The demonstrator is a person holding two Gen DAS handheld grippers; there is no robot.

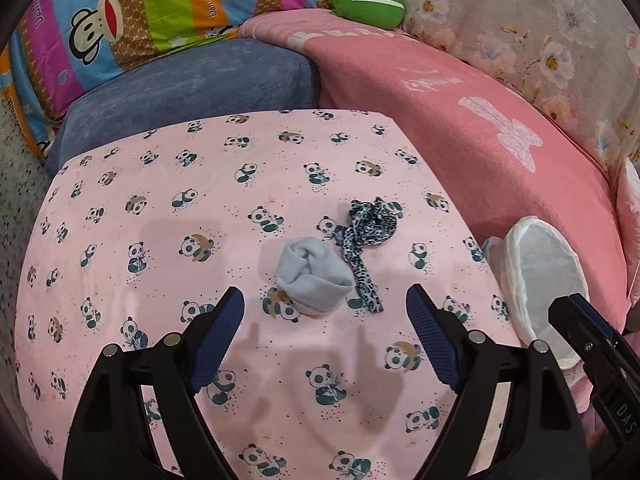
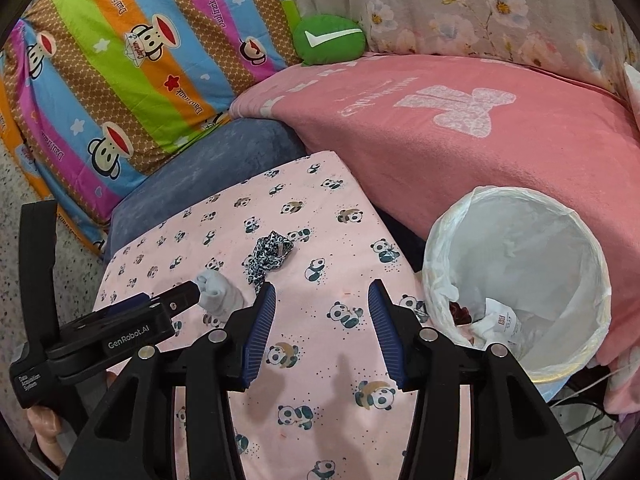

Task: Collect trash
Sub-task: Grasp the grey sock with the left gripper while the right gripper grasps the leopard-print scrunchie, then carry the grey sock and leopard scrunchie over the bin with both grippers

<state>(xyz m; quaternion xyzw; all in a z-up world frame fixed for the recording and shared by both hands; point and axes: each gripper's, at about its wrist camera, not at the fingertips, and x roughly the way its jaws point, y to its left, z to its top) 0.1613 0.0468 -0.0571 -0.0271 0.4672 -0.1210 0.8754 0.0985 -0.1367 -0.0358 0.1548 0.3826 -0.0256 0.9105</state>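
Each gripper [image 1: 325,314] is black plastic with ribbed dark-blue pads [image 1: 222,336] and round silver pivot screws [image 1: 173,338]. The left gripper [image 2: 188,298] carries white "GenRobot.AI" lettering [image 2: 129,337].

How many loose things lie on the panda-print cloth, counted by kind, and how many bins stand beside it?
Grey rolled sock: 1
Leopard-print fabric strip: 1
White-lined bin: 1
Total: 3
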